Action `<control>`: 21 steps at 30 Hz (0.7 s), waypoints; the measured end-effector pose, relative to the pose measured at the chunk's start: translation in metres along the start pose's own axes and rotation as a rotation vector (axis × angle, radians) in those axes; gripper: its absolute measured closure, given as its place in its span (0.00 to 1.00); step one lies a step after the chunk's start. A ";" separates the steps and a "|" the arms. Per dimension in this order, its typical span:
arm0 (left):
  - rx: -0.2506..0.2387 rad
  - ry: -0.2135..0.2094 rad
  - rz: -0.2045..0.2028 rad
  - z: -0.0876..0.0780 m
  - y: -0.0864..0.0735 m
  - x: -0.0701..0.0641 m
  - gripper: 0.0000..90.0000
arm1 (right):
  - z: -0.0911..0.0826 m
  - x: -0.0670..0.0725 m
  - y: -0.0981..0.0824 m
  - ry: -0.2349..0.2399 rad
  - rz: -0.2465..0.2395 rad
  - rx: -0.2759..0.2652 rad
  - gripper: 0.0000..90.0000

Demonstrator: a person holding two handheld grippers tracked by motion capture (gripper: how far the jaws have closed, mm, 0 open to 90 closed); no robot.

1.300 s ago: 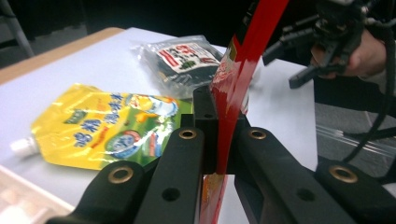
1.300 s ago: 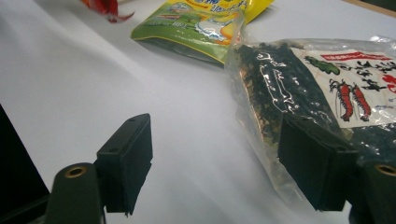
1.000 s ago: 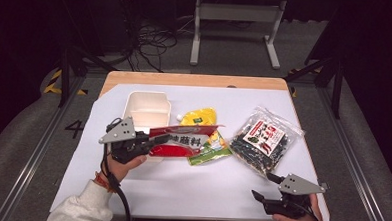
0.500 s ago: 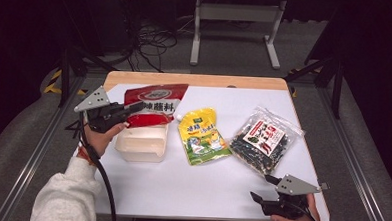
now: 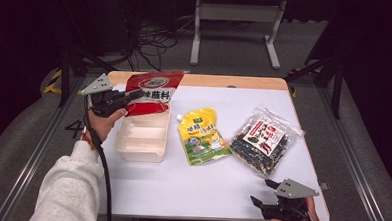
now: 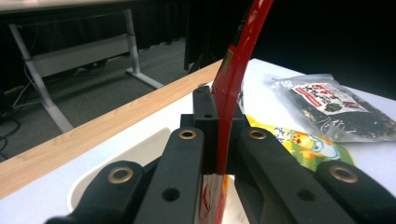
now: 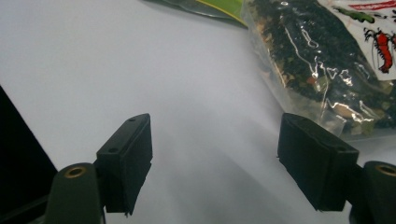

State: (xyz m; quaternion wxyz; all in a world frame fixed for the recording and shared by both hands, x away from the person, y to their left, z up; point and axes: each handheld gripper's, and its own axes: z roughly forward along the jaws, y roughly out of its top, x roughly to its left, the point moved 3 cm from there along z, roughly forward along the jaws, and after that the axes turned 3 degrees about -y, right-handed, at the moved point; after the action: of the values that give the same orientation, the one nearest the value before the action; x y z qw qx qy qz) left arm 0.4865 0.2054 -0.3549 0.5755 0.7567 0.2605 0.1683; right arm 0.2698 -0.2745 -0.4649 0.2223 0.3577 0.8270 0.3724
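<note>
A person at a white worktop (image 5: 220, 191) lifts a red pouch (image 5: 152, 91) clear of the surface, the left gripper (image 5: 129, 95) clamped on its edge at about ten o'clock on the table. In the left gripper view the jaws sit tight together on the thin red film (image 6: 231, 84), which rises upright between them. The pouch hangs over the far end of a shallow white tray (image 5: 143, 135), and from above its lower edge looks close to the tray's rim, though contact is hard to judge at this angle.

At five o'clock the right gripper (image 5: 265, 191) rests low near the worktop's front edge, its jaws apart and holding nothing; its own view shows bare white surface between the two black pads (image 7: 128, 158). Beside it, at three o'clock, lies a clear bag of dark dried food (image 5: 265, 141), with a yellow spouted pouch (image 5: 203, 136) at the centre, just beside the tray.

The step in hand appears to be setting the red pouch into the tray. Doing it well likely means keeping the pinch firm on the film so the slack weight does not slip, bringing the pouch square over the open compartments, and lowering it until its bottom settles before letting go. The idle right gripper could steady the light tray if it slides.
</note>
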 end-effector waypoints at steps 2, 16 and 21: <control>0.007 -0.005 0.007 0.006 0.000 0.004 1.00 | -0.001 0.003 -0.002 -0.002 -0.008 0.007 0.30; 0.057 0.015 -0.021 0.038 -0.009 0.026 0.99 | -0.006 0.008 -0.005 -0.016 -0.020 0.021 0.30; 0.088 0.027 -0.034 0.041 -0.015 0.029 0.98 | -0.004 0.010 -0.005 -0.013 -0.030 0.028 0.30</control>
State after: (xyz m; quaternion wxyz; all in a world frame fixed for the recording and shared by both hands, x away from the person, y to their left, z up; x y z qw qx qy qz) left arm 0.5299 0.1930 -0.3820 0.5406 0.7745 0.2882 0.1573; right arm 0.2585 -0.2707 -0.4670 0.2282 0.3506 0.8361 0.3549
